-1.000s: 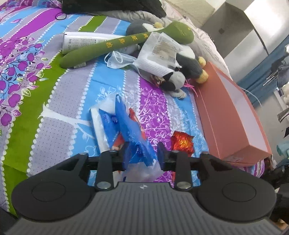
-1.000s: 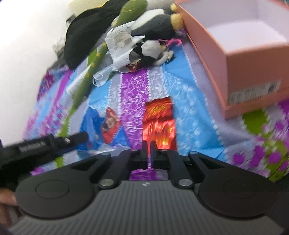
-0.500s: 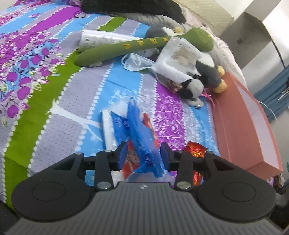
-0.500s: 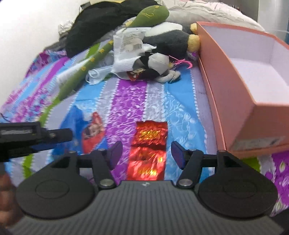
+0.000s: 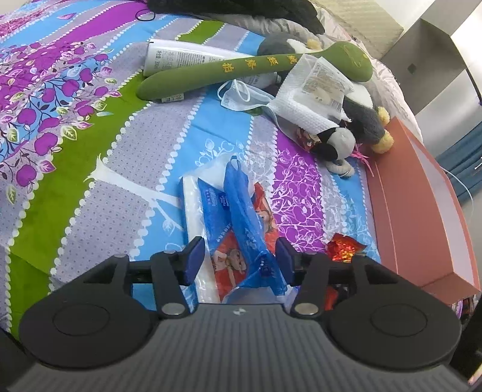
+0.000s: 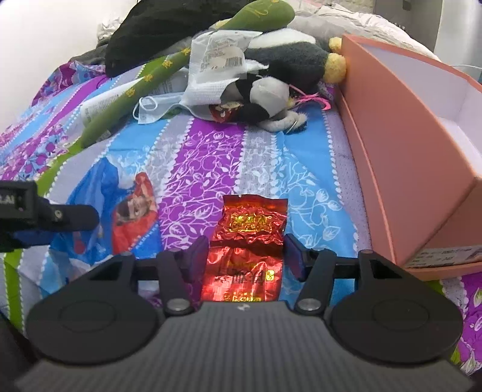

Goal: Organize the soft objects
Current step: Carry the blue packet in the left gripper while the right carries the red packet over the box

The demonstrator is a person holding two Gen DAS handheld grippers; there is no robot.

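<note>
On the striped bedspread lies a blue tissue pack (image 5: 238, 211) with a cartoon print. It sits between the fingers of my left gripper (image 5: 239, 257), whose jaws are opening, and the pads stand off its sides. To its right lies a crinkled red foil packet (image 6: 253, 223). My right gripper (image 6: 246, 254) straddles the packet's near half with its jaws closing, a small gap left on each side. The pack (image 6: 126, 208) and a left gripper finger (image 6: 72, 214) show at the left of the right wrist view. A black-and-white plush toy (image 5: 355, 120) lies farther back.
An open orange-pink box (image 6: 400, 169) stands along the right, white inside. Behind lie a long green plush stick (image 5: 241, 69), a white tube (image 5: 180, 57), a face mask (image 5: 241, 96), a bagged white cloth (image 5: 313, 93) and a black garment (image 5: 241, 9).
My left jaws have spread apart from the blue pack they pinched. My right jaws went from shut to wide, sank over the red packet, then narrowed slightly; that view rolled level.
</note>
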